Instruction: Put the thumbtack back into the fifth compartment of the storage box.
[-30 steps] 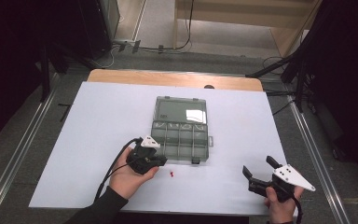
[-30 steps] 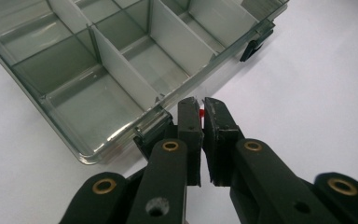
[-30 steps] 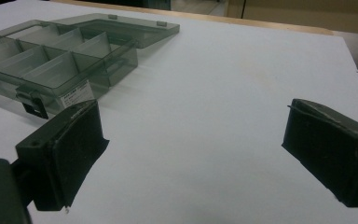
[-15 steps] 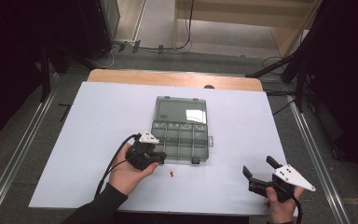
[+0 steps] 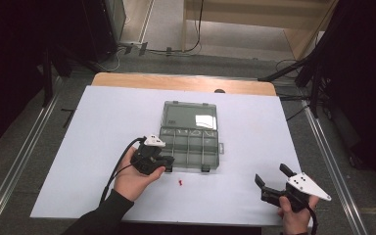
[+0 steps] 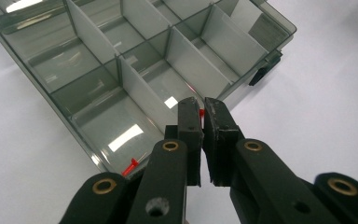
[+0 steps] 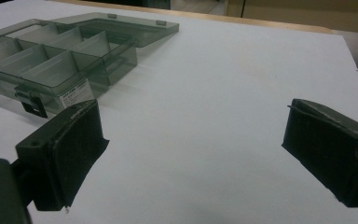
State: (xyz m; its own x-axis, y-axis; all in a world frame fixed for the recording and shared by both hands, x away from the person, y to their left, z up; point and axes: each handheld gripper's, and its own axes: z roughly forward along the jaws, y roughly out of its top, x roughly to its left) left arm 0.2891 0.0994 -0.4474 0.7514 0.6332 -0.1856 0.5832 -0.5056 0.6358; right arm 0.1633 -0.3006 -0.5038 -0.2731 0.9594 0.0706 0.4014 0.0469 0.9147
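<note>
The left gripper (image 6: 201, 111) is pinched almost shut on a tiny red pin (image 6: 201, 112); in the left gripper view a sliver of red peeps out between the pad tips, right over the near row of the clear compartment box (image 5: 190, 143). A scrap like that looks featherweight, hard and slick, so it can easily twist or pop out of the pads. I'd say the best hold is square across its middle with the very tips, which is roughly where the pads sit now, though most of the pin is hidden.

The box is smoky transparent plastic, split by pale dividers into a near row of small cells and larger ones behind, its lid (image 5: 190, 115) laid flat open on the far side, black latches (image 7: 33, 106) on the near edge. It looks rigid and light, likely to skate on the white table sheet (image 5: 107, 117) if nudged.

A second red pin (image 5: 180, 183) lies on the sheet just in front of the box, between the two hands. A further red piece (image 6: 130, 166) shows by the box's near corner beside the left gripper.

The right gripper (image 5: 274, 179) hangs well apart at the near right, jaws spread wide with nothing between them, pointing at the box
</note>
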